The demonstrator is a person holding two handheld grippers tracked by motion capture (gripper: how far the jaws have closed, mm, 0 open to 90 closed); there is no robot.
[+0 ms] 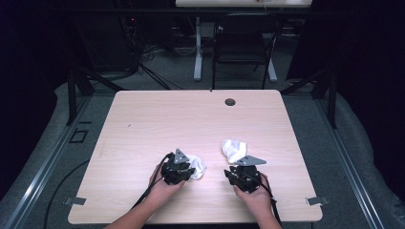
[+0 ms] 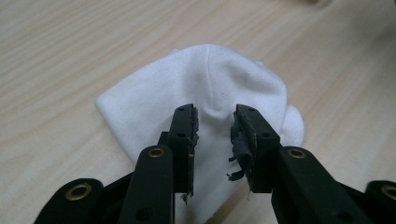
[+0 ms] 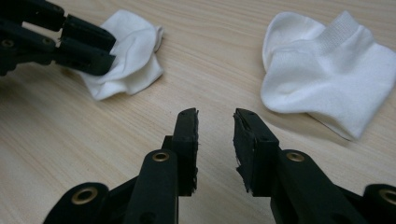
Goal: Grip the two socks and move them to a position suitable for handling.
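Our left gripper point(image 2: 214, 122) has its jaws spread over the near-left sock point(image 2: 210, 88), pinching nothing yet. Our right gripper point(image 3: 215, 122), jaws also spread, hangs over bare table point(image 3: 56, 154), with the second sock point(image 3: 327, 79) just beyond to the right. Both socks lie crumpled and apart near the table's front; nothing is grasped or paired, so we judge nearly all the work is left.
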